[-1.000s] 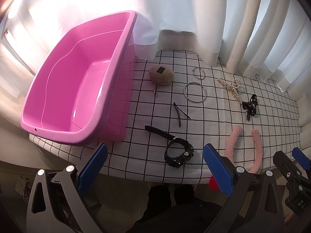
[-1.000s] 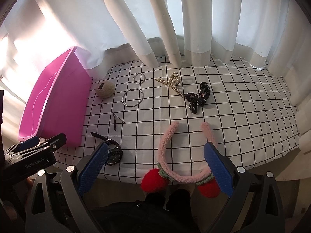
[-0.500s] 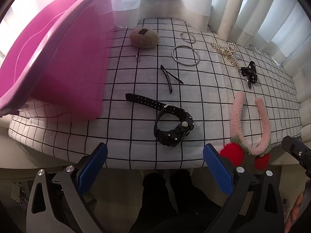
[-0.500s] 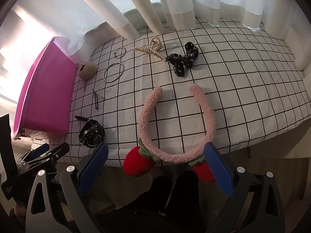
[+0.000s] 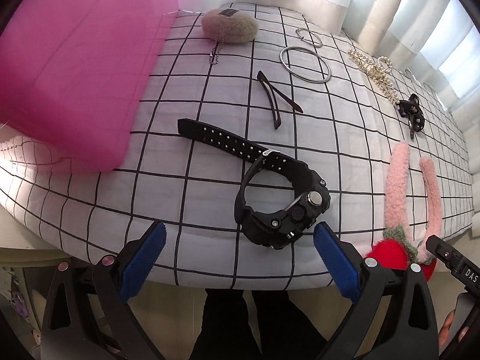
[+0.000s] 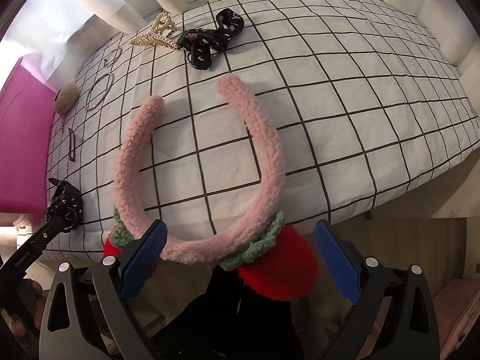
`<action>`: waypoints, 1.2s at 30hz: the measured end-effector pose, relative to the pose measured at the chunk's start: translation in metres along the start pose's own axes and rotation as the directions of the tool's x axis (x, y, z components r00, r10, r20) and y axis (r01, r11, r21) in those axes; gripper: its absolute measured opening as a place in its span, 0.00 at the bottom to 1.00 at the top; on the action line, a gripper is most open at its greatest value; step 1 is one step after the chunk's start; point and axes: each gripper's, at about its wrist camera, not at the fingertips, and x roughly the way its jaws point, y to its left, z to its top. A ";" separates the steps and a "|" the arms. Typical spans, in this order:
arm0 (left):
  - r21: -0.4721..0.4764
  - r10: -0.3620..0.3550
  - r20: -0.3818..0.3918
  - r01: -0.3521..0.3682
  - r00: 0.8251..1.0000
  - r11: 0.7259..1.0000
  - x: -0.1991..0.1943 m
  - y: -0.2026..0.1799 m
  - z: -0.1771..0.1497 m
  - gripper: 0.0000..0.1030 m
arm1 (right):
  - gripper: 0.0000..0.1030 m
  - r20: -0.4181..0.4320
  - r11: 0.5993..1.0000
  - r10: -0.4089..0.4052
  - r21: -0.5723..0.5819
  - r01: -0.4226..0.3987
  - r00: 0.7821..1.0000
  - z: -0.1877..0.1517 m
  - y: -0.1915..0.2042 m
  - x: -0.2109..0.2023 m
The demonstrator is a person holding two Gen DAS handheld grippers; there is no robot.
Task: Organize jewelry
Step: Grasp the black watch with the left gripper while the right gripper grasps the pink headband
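Note:
A black watch (image 5: 279, 207) lies near the table's front edge, its case just ahead of my open left gripper (image 5: 240, 252) and nearer the right finger. A fuzzy pink headband (image 6: 198, 180) with red pom-poms (image 6: 279, 273) lies at the front edge; its curved base sits between the blue pads of my open right gripper (image 6: 240, 252). The headband (image 5: 399, 192) also shows to the right in the left wrist view. The pink tub (image 5: 69, 69) stands at the left. Neither gripper holds anything.
On the checked cloth (image 5: 192, 198) farther back lie a black hair clip (image 5: 274, 102), two silver bangles (image 5: 306, 63), a beige fuzzy pouch (image 5: 229, 25), a gold claw clip (image 5: 375, 69) and a black bow (image 6: 210, 40). White curtains (image 6: 126, 3) hang behind.
Both grippers have dropped and come forward toward the table's front edge. The watch and the headband loom much larger. The tub's inside has gone out of sight. Both stayed open.

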 end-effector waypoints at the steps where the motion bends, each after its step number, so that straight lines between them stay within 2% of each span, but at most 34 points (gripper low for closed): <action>1: 0.001 0.009 0.004 -0.009 1.000 1.000 0.002 0.000 0.001 0.94 | 0.91 0.000 1.000 -0.013 -0.001 0.013 1.000 0.002 -0.002 0.004; 7: 0.002 -0.002 0.003 0.002 1.000 1.000 0.014 -0.007 0.006 0.94 | 0.91 -0.016 0.998 -0.053 -0.026 0.053 0.998 0.007 -0.007 0.020; 15: 0.043 -0.027 0.008 0.026 1.000 0.999 0.032 -0.020 0.013 0.94 | 0.91 0.003 0.989 -0.114 -0.090 0.114 0.994 0.007 -0.005 0.028; 20: 0.114 0.034 0.051 -0.039 0.998 0.993 0.039 -0.037 0.013 0.95 | 0.91 0.018 0.987 -0.124 -0.102 0.125 0.992 0.010 -0.003 0.030; 27: 0.114 0.032 0.140 -0.049 0.990 0.992 0.037 -0.042 0.005 0.95 | 0.92 0.035 0.986 -0.131 -0.104 0.133 0.991 0.010 -0.001 0.034; 32: 0.111 0.036 0.109 -0.048 0.993 0.993 0.036 -0.039 0.005 0.94 | 0.91 0.036 0.984 -0.135 -0.111 0.138 0.990 0.009 -0.002 0.030; 34: 0.105 0.038 0.093 -0.047 0.995 0.993 0.036 -0.039 0.005 0.93 | 0.90 0.035 0.980 -0.136 -0.141 0.140 0.990 0.010 0.003 0.029; 36: 0.116 0.031 0.083 -0.040 0.996 0.992 0.034 -0.041 0.006 0.83 | 0.87 0.024 0.977 -0.132 -0.166 0.134 0.991 0.010 0.012 0.028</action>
